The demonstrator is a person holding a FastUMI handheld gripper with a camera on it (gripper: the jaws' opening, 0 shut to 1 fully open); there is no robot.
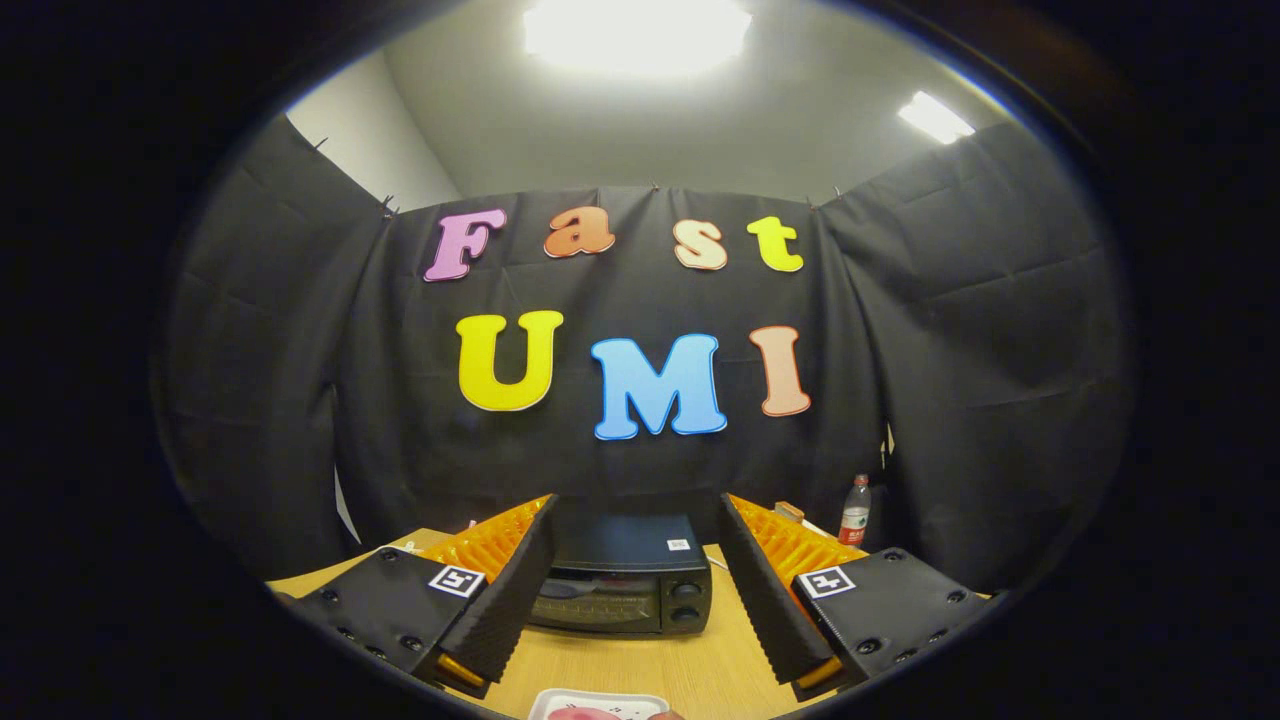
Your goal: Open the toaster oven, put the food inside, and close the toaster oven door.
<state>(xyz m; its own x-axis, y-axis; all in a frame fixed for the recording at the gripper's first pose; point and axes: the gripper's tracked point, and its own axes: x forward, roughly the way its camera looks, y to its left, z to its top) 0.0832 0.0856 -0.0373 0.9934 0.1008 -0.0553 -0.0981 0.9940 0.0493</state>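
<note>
Jaws spread wide, holding nothing; toaster oven (625,590) sits beyond them, door shut. Approach level, centre on the door's top edge, pull down slowly

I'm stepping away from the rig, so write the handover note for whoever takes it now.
Gripper: fingers spread wide, holding nothing, raised over the wooden table.
Toaster oven: sits on the table beyond the fingers, framed between them, door shut.
Food: pinkish, on a white tray near the table's front edge, below the fingers.
Water bottle: stands at the back right, by the cloth wall.
Done: nothing yet.
Left: open the door, put the food inside, close the door.
</note>
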